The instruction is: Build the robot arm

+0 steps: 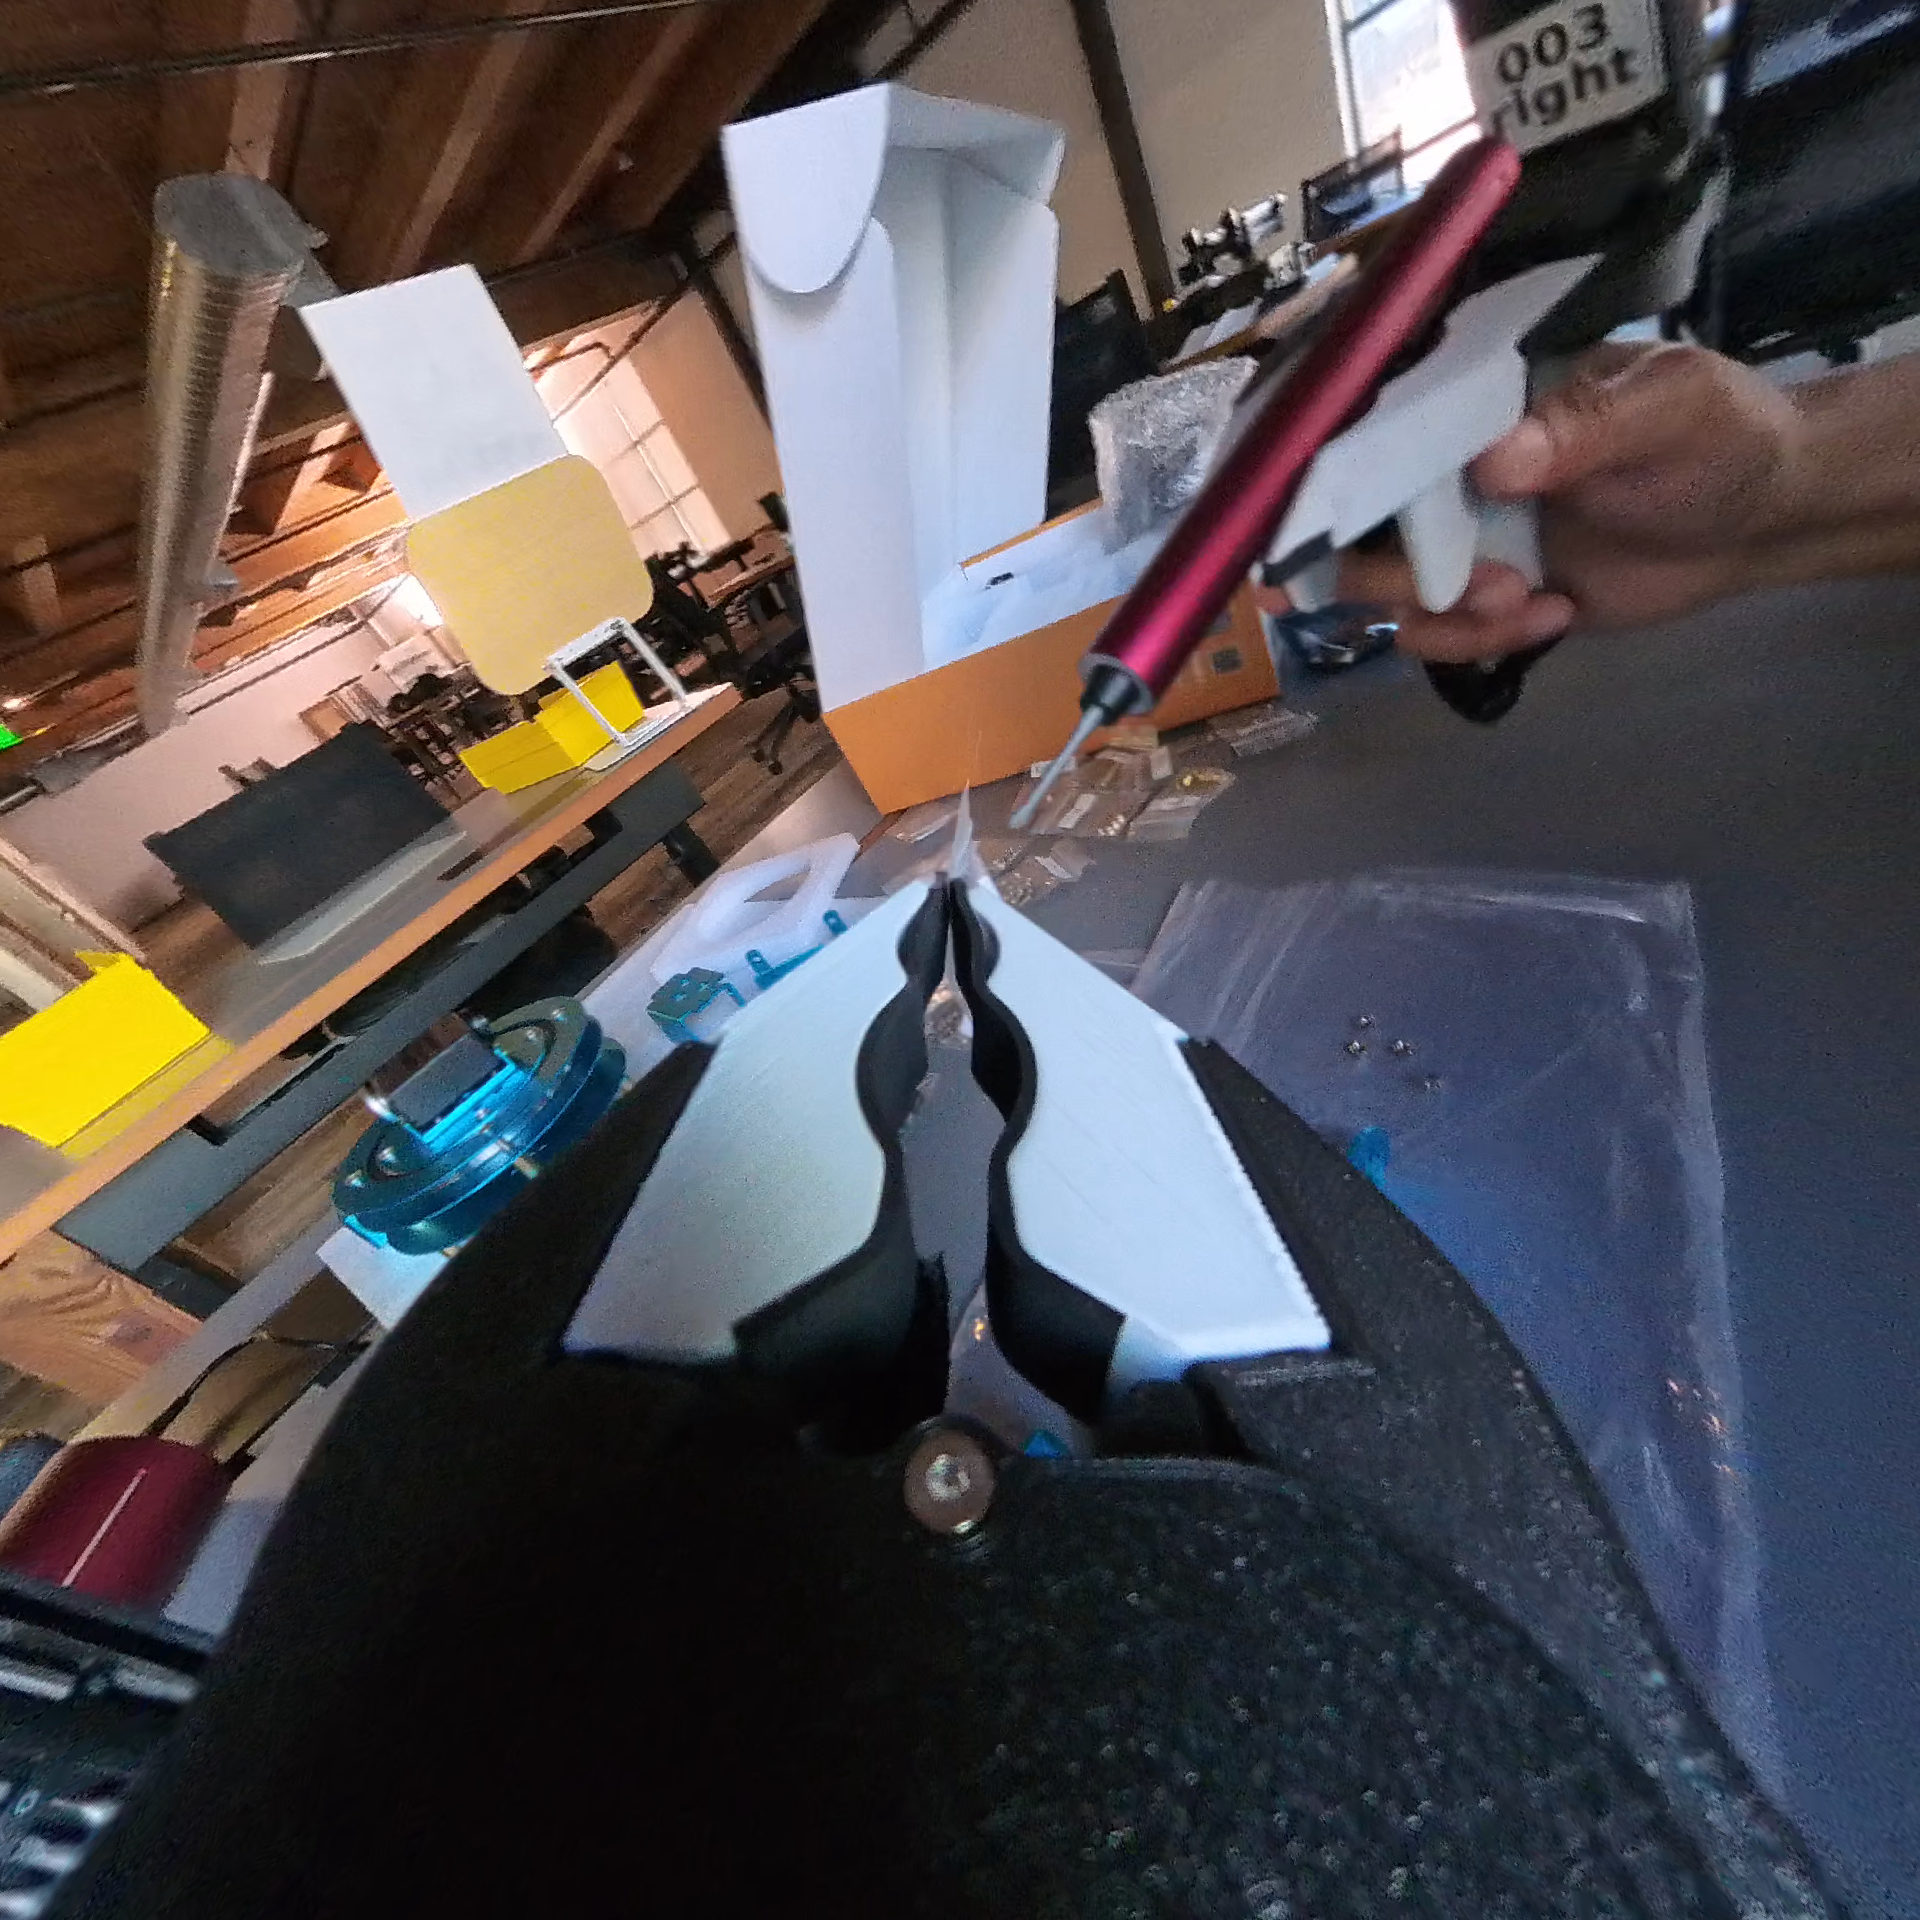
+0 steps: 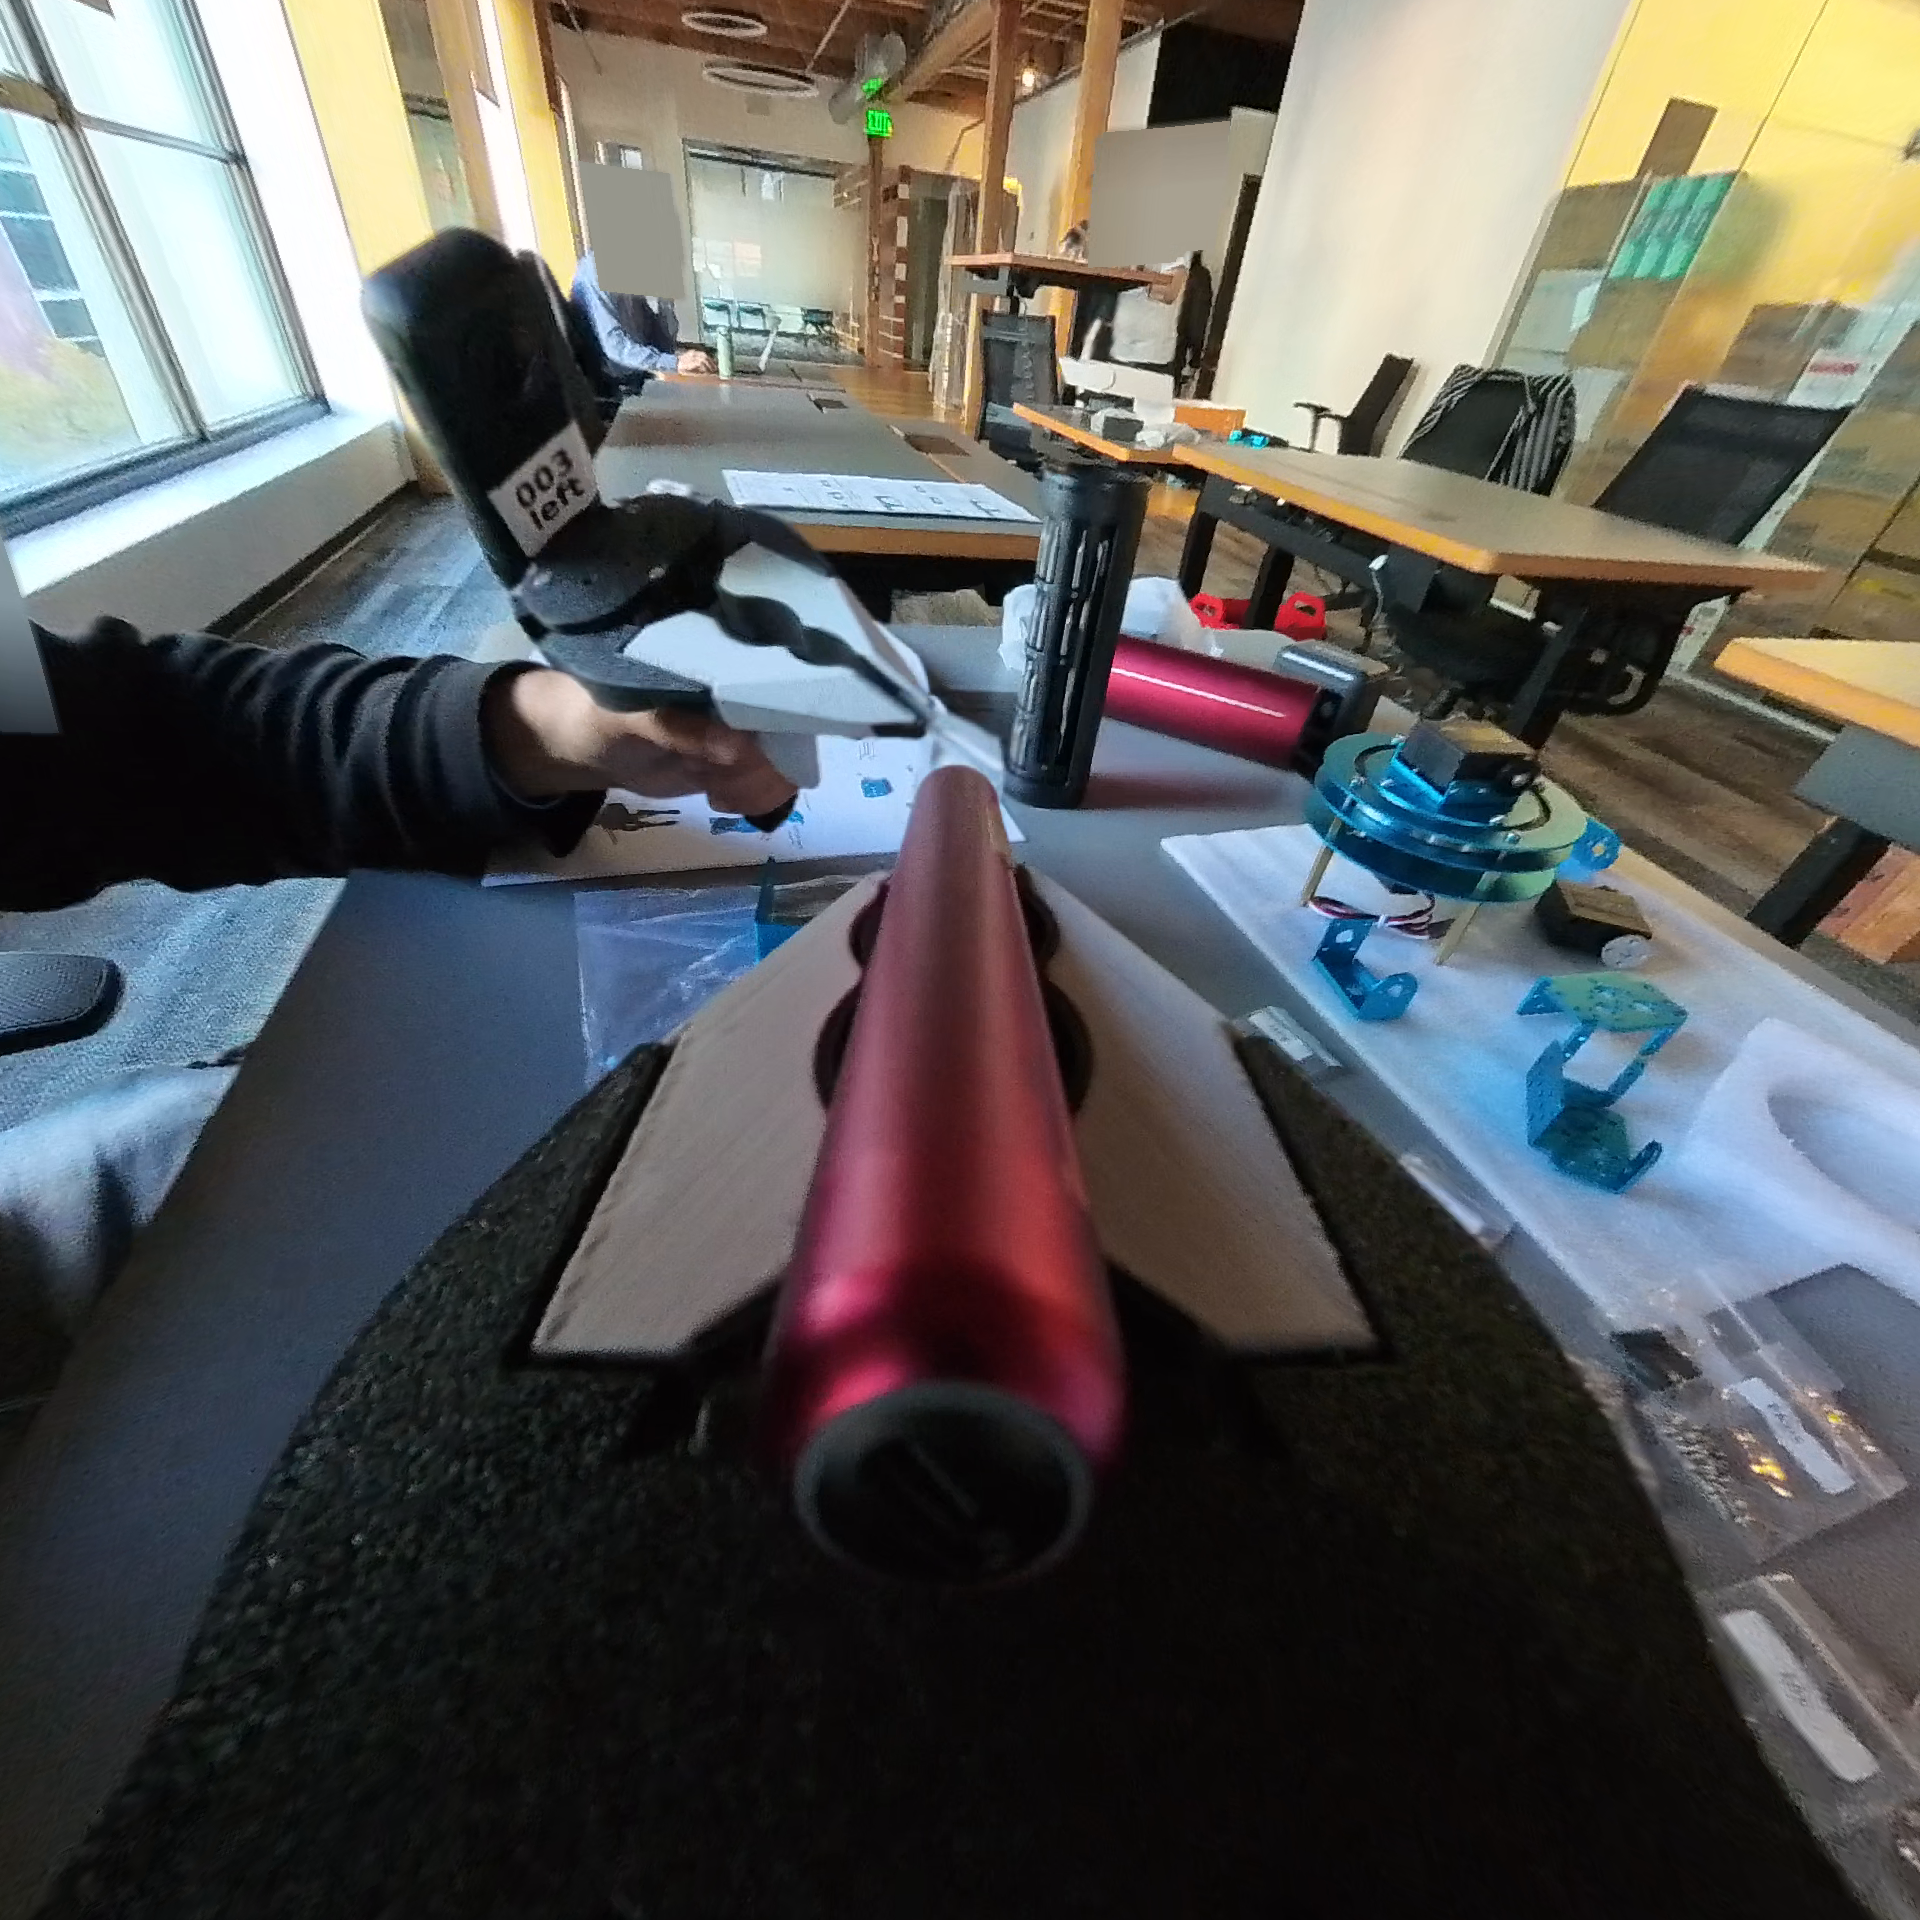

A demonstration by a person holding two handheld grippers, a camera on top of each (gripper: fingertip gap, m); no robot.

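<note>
Open workshop, grey table [image 2: 436,987] strewn with kit parts; we see two hand-held grippers raised above it.

Right gripper [image 2: 961,883] is clamped along a red screwdriver [image 2: 935,1091], fingers hugging the barrel so the bit [image 1: 1049,774] points forward and down. Left gripper [image 1: 948,904], just left of the screwdriver's tip, has its fingers pressed together on a thin clear sliver [image 1: 966,831], likely a small bag, pinched by its edge. A blue round assembly [image 2: 1444,821] sits on white foam [image 2: 1455,1060] right of the screwdriver; a clear plastic bag [image 1: 1455,1039] lies below it.

Bare grey tabletop [image 2: 436,997] left, blue brackets [image 2: 1590,1091] crowding foam sheet [image 2: 1558,1226] right, black cylinder [image 2: 1081,644] ahead
</note>
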